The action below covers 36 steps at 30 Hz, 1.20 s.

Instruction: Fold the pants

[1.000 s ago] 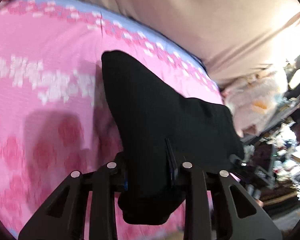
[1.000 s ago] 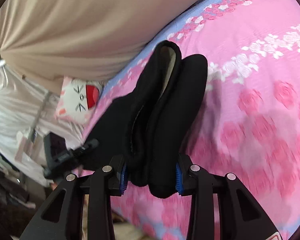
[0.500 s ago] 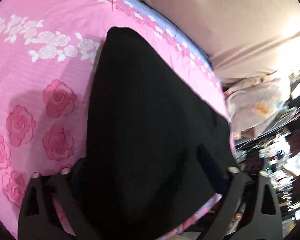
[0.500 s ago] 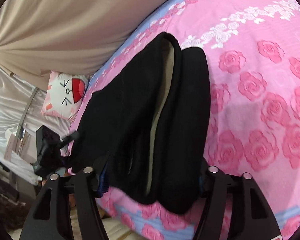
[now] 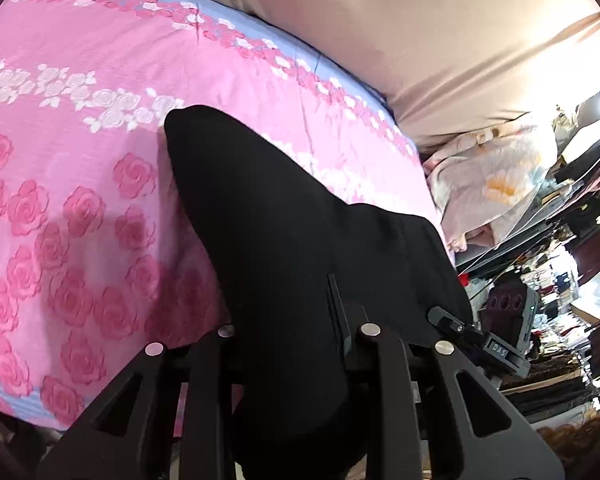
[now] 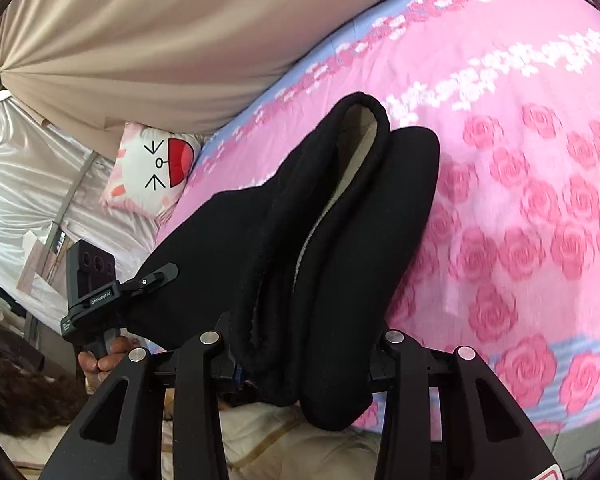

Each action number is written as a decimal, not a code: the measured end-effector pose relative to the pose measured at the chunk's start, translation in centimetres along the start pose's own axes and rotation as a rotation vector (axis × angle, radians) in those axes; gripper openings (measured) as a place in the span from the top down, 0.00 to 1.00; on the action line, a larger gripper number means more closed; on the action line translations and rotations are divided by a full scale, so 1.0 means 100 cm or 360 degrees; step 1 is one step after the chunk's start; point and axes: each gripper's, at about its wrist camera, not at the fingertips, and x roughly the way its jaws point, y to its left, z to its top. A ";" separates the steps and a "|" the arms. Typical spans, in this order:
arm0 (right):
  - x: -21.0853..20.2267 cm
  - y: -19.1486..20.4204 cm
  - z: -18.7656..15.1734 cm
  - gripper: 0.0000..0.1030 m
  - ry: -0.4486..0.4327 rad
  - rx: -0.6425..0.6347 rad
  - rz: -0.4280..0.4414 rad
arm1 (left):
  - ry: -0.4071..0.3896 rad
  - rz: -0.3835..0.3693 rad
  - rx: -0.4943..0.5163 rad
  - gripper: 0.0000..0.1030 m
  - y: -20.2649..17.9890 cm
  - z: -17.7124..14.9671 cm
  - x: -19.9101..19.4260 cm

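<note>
Matt black knit pants (image 6: 340, 248) lie on a soft cloth bedspread (image 6: 520, 128).

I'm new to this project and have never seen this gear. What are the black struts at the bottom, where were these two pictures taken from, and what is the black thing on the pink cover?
No robot here: a person holds a two-finger gripper in each hand, each with a fisheye camera looking along its fingers. The struts are those fingers. One picture is from the left gripper, the other from the right gripper. Both are shut on black pants, whose far end rests on a pink rose-patterned bedspread. The right view also shows a cartoon-face pillow beyond the bed's edge.
</note>
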 end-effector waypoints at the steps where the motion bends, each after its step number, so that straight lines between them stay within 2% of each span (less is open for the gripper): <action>1: 0.001 0.000 0.000 0.63 -0.0001 -0.0003 -0.0003 | -0.0003 0.0012 0.0003 0.78 0.001 -0.001 -0.002; 5: 0.000 0.005 0.001 0.63 -0.0021 -0.0023 0.0003 | -0.0022 0.0083 0.0080 0.78 -0.013 -0.002 -0.001; 9: -0.015 0.022 0.011 0.63 -0.0078 -0.0127 0.0035 | -0.0111 0.0055 0.0190 0.79 -0.035 0.004 -0.018; 12: -0.033 0.045 0.022 0.63 -0.0155 -0.0248 0.0054 | -0.0220 0.0022 0.0302 0.79 -0.055 0.014 -0.041; 16: -0.059 0.076 0.040 0.63 -0.0345 -0.0410 0.0064 | -0.0383 0.0026 0.0470 0.78 -0.086 0.031 -0.066; 22: -0.073 0.104 0.073 0.63 -0.0546 -0.0560 0.0062 | -0.0605 0.0143 0.0696 0.78 -0.127 0.057 -0.083; 30: -0.085 0.127 0.115 0.63 -0.0730 -0.0660 0.0110 | -0.0816 0.0158 0.0835 0.78 -0.154 0.088 -0.096; 36: -0.087 0.137 0.150 0.63 -0.0821 -0.0723 0.0121 | -0.0903 0.0150 0.0890 0.78 -0.162 0.115 -0.098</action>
